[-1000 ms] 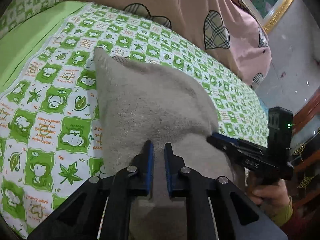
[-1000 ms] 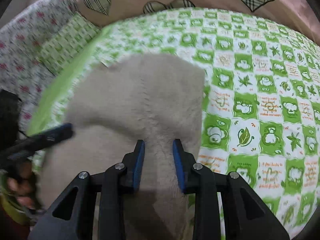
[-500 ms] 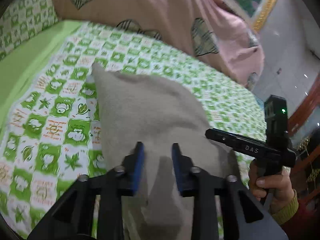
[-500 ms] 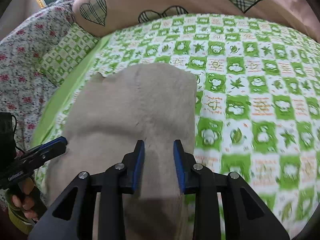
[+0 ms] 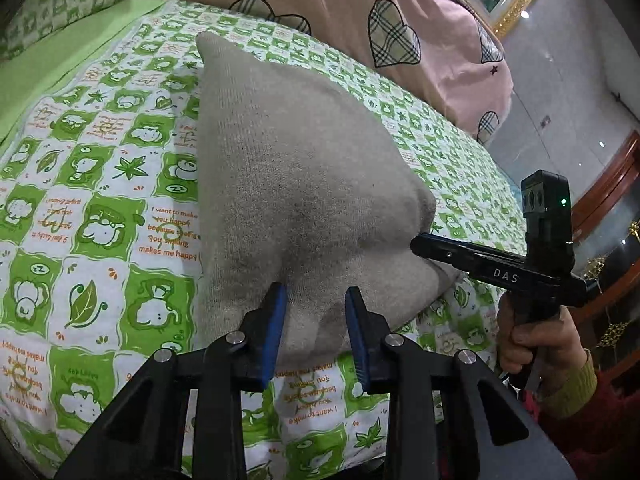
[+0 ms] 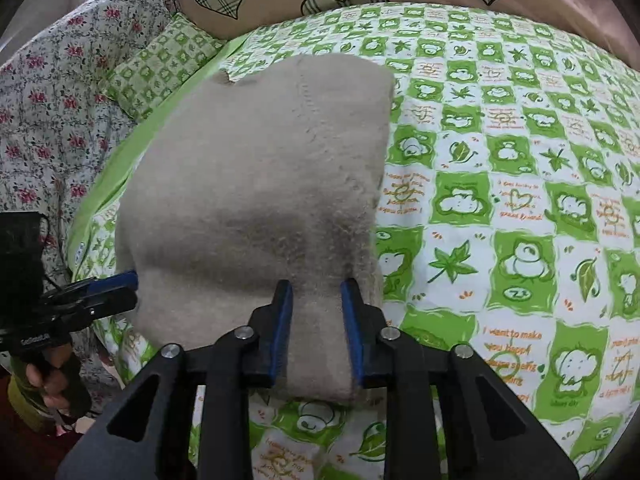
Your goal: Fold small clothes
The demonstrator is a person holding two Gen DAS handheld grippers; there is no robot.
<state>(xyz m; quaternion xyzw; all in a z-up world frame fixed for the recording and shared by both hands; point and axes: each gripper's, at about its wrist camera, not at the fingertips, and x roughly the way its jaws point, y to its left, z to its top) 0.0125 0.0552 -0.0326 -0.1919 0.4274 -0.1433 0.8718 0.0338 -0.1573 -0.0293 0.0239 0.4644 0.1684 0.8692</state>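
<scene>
A beige knit garment (image 5: 296, 184) lies folded on the green-and-white checked bedsheet (image 5: 88, 216); it also shows in the right wrist view (image 6: 256, 184). My left gripper (image 5: 316, 300) is open just above the garment's near edge, holding nothing. My right gripper (image 6: 316, 292) is open over the garment's near right corner, also empty. Each gripper shows in the other's view: the right one (image 5: 424, 246) at the garment's right side, the left one (image 6: 128, 284) at its left side.
A pink duvet with checked hearts (image 5: 360, 16) is bunched along the far side of the bed. A floral quilt (image 6: 48, 100) and a checked pillow (image 6: 160, 64) lie at the left. The bed's edge and the floor (image 5: 560, 100) lie to the right.
Both grippers have opened wider, let go of the garment and drawn back toward its near edge. The garment now lies folded on the sheet.
</scene>
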